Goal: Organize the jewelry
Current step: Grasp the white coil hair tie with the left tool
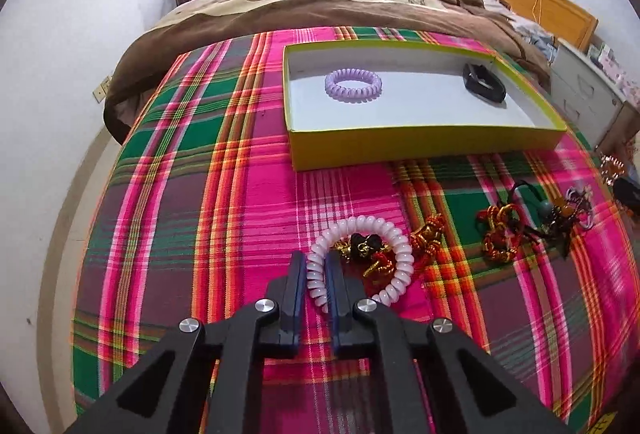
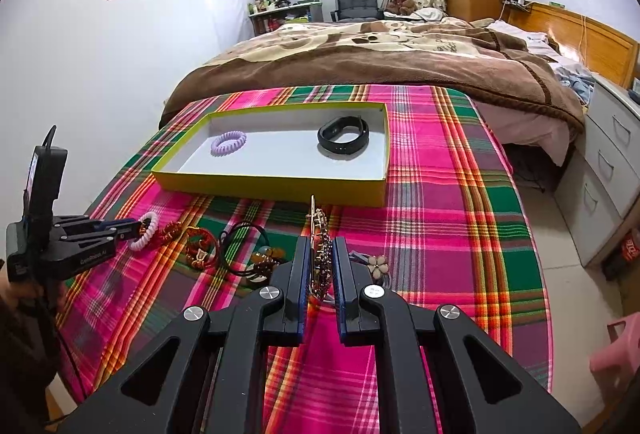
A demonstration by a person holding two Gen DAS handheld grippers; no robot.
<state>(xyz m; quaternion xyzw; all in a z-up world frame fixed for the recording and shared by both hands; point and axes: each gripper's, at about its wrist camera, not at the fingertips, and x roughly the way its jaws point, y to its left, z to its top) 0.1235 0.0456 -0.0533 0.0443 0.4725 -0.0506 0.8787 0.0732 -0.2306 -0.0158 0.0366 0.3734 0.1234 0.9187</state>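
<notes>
Bands in box: two.

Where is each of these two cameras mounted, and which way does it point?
Left wrist: rides the left gripper, looking down its jaws, shut on a white coil.
Right wrist: rides the right gripper, jaws shut on a beaded ornament; the person's hand holds the other gripper at left.
Both see the yellow box, plaid cloth and bed.
</notes>
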